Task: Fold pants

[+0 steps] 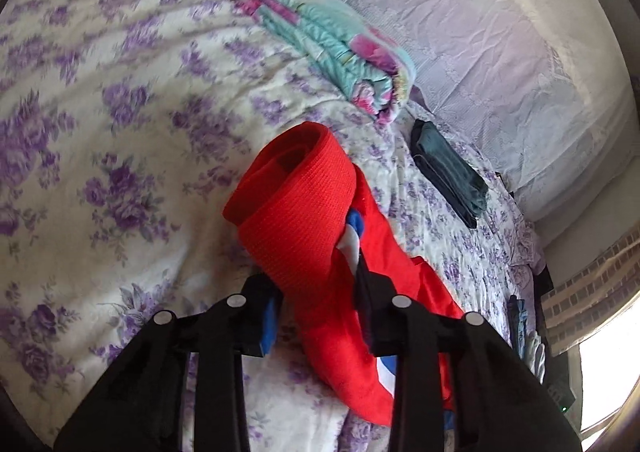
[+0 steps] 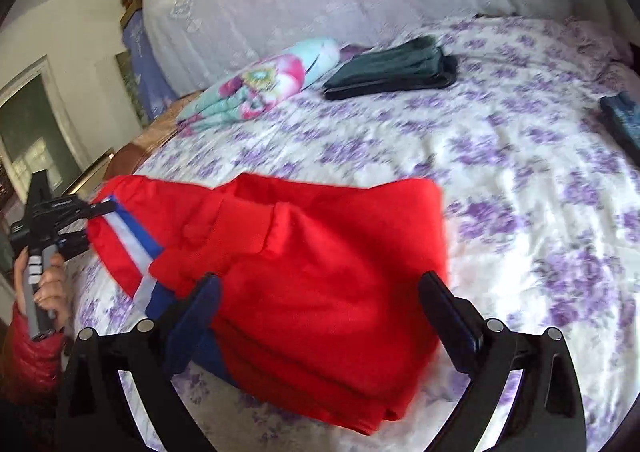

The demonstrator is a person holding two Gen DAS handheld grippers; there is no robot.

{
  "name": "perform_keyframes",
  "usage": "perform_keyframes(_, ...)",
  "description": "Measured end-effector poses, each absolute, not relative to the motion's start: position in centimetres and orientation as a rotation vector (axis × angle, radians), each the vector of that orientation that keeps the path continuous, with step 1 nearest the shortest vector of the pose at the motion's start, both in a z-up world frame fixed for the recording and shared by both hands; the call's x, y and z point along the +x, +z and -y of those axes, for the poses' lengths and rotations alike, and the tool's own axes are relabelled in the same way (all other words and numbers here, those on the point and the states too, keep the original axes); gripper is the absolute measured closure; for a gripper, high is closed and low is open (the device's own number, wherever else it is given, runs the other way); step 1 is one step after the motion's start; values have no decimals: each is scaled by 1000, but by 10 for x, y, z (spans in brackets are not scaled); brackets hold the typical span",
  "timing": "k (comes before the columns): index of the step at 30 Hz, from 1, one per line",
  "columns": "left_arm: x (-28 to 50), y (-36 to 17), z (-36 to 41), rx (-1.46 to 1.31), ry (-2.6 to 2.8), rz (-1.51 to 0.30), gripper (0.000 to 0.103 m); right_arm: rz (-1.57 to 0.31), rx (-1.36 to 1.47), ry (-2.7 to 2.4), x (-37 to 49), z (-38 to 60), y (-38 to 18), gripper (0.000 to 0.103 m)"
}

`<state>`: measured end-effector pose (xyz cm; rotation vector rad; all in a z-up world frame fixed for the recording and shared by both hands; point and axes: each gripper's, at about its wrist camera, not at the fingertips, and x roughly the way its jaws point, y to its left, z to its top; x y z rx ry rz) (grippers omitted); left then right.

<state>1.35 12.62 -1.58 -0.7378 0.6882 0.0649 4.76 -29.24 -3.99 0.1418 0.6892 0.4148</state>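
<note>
Gripping the red pants at the striped end, the left gripper has its jaws pinched on the fabric near the blue/white stripe, so that end lifts off the bedspread w/ the ribbed red part draped over the jaws toward 12 o'clock. Probably held there to carry that end over for the next fold, judging by the lift.

Right wrist view: pants lie across the bed, the main bulk already doubled in layers at 6 o'clock, the stripe trailing to 9 o'clock where the left gripper bites it, a hand on its handle. Right gripper stands w/ jaws spread wide either side of the folded stack; pads not pressing cloth, so holding nothing. Looks parked low by the stack to pin or steady it while the other end comes over.

Other stuff out of the way: dark green folded garment at 12–1 o'clock, floral quilt at 11 o'clock, both well apart from the pants, likely done items set aside. Fold seems partway; the stripe end isn't laid down yet.
</note>
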Motion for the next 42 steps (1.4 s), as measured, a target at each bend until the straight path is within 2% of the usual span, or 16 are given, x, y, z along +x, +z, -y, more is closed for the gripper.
perform_keyframes(4,6,10,-101,-608,74,-638,75,-824,41,354,65,277,-54,3)
perform_keyframes(7,4,29,-77,-503,73,-607,75,-803,-47,338,61,266,-49,3)
perform_keyframes(12,5,59,-34,-361,27,-562,77,-662,147,358,43,320,-30,3)
perform_keyframes(17,10,83,32,-194,-55,-523,77,-699,225,238,41,371,-47,3)
perform_keyframes(19,14,85,65,-114,-91,-517,78,-737,378,254,47,392,-58,3)
perform_keyframes(24,21,67,145,76,-174,-521,79,-706,452,288,50,402,-59,3)
perform_keyframes(26,28,48,172,107,-231,-572,82,-706,433,297,50,398,-58,3)
perform_keyframes(30,41,9,200,121,-304,-695,82,-703,461,314,53,398,-61,3)
perform_keyframes(37,30,5,192,87,-338,-715,82,-697,464,326,50,402,-60,3)
perform_keyframes(42,27,3,186,52,-372,-719,82,-611,548,467,37,402,-46,3)
